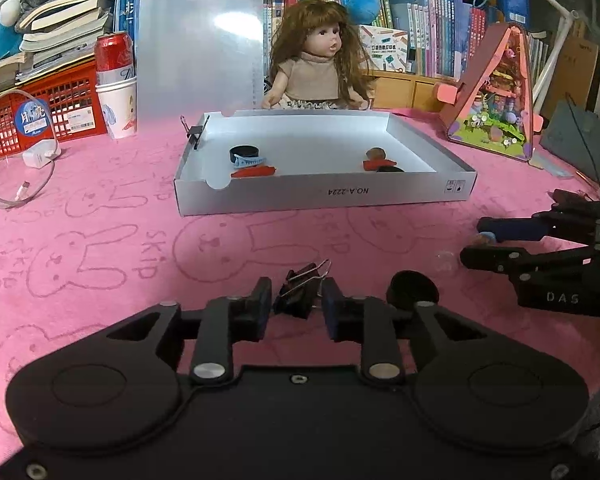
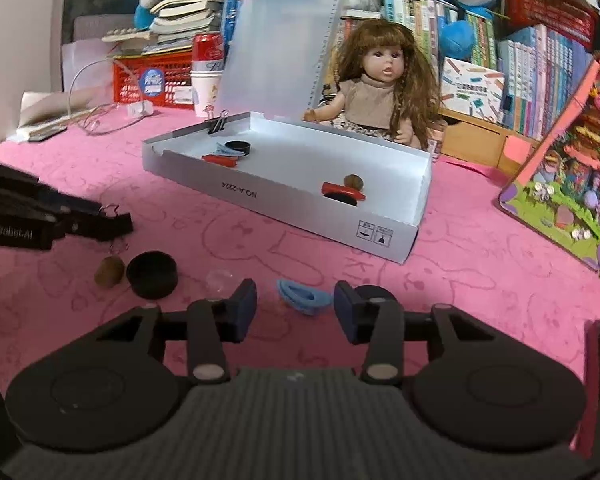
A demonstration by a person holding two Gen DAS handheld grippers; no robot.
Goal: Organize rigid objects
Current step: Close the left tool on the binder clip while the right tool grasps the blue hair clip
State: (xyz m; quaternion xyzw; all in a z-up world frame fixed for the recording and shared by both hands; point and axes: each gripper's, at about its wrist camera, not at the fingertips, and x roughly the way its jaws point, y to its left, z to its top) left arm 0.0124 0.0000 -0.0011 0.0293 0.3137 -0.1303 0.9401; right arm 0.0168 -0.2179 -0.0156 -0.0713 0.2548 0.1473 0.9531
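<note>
My left gripper [image 1: 296, 304] is open with a black binder clip [image 1: 298, 294] lying between its fingertips on the pink cloth. A black round cap [image 1: 413, 289] sits just right of it. My right gripper [image 2: 295, 308] is open around a blue hair claw [image 2: 303, 296] on the cloth. It also shows at the right of the left wrist view [image 1: 480, 240]. A white shallow box [image 1: 324, 192] holds a black cap, a blue clip, red pieces and a brown piece. A brown cork-like piece [image 2: 109, 271] and a clear dome [image 2: 220, 280] lie near the black cap [image 2: 152, 274].
A doll [image 1: 320, 60] sits behind the box beside a translucent clipboard case [image 1: 198, 40]. A red basket [image 1: 40, 112], can and paper cup [image 1: 118, 108] stand at left with a charger cable [image 1: 16, 184]. A pink toy house [image 1: 496, 92] stands at right.
</note>
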